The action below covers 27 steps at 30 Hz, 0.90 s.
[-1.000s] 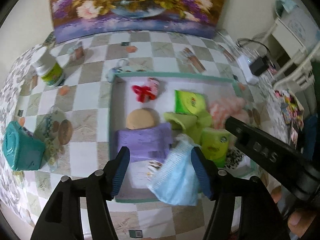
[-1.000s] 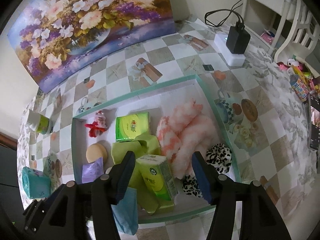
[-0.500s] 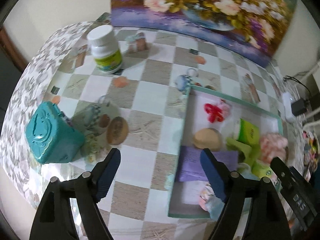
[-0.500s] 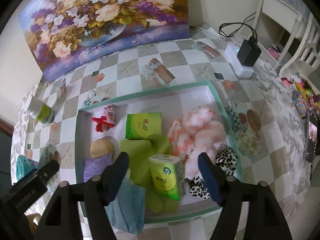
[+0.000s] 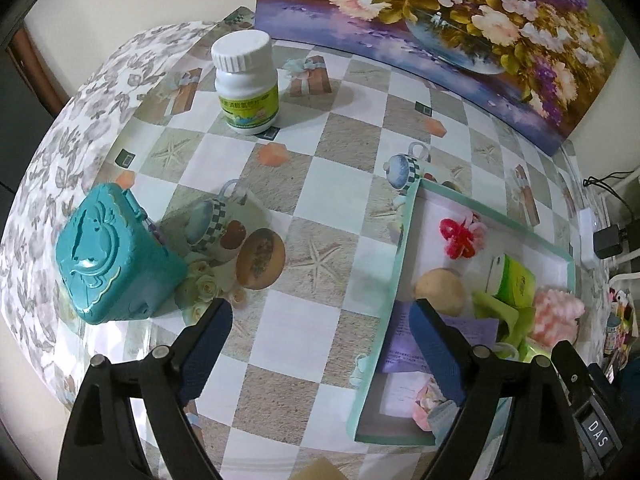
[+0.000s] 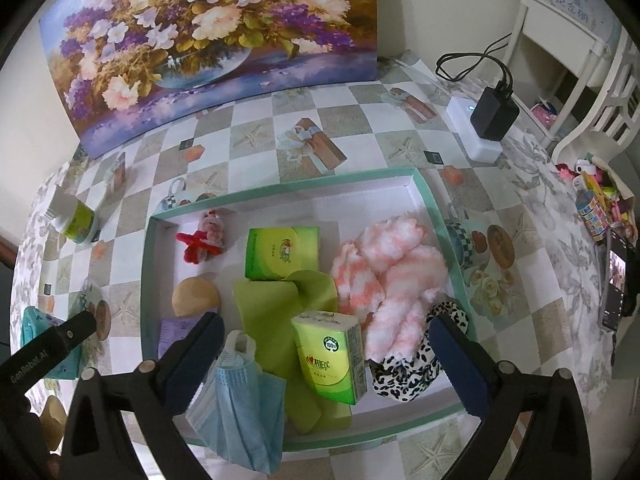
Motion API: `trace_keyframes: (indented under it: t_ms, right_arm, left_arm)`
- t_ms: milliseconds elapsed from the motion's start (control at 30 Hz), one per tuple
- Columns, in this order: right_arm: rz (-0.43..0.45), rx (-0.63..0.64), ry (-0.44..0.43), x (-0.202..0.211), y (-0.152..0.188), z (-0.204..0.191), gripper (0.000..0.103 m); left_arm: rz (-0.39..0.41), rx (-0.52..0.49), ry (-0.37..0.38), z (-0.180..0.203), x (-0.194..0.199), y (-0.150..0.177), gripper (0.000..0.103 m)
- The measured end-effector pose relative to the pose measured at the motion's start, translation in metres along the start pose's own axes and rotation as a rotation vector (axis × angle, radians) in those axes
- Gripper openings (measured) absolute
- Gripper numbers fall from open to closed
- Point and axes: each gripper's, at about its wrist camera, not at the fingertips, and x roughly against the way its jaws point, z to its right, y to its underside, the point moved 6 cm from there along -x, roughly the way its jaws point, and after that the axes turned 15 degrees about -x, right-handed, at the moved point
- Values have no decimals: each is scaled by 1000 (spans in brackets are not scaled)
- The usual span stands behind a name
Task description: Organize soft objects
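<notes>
A shallow green-rimmed tray (image 6: pixel 436 208) (image 5: pixel 404 240) holds the soft things: a blue face mask (image 6: pixel 240 404) hanging over the front rim, two green tissue packs (image 6: pixel 332 360) (image 6: pixel 282 254), a green cloth (image 6: pixel 276 312), pink fluffy socks (image 6: pixel 392 276), a leopard-print scrunchie (image 6: pixel 408 376), a tan sponge (image 6: pixel 194 296) (image 5: pixel 440 292), a purple packet (image 5: pixel 404 344) and a red-pink plush (image 6: pixel 202 238) (image 5: pixel 460 236). My right gripper (image 6: pixel 324 344) is open and empty above the tray's front. My left gripper (image 5: pixel 318 340) is open and empty over the bare tablecloth left of the tray.
A teal plastic box (image 5: pixel 110 260) stands at the table's left edge. A white pill bottle (image 5: pixel 246 88) stands at the back left. A flower painting (image 6: pixel 212 40) leans on the wall. A white power strip with a black charger (image 6: pixel 486 124) lies back right.
My left gripper has swung left from over the tray and the mask to over the tablecloth, and opened wider. My right gripper has pulled back slightly and opened wider.
</notes>
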Motion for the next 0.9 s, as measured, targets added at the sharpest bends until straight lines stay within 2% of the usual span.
trace_keyframes:
  t_ms: [167, 500, 900]
  right_arm:
    - [1, 11, 10, 2, 5, -1, 103]
    - [33, 39, 11, 18, 27, -1, 103]
    - [47, 73, -4, 34, 62, 3, 103]
  left_arm:
    - [1, -7, 3, 0, 3, 4, 90]
    - [19, -58, -120, -10, 20, 24, 90]
    - [36, -90, -179, -12, 36, 62, 90]
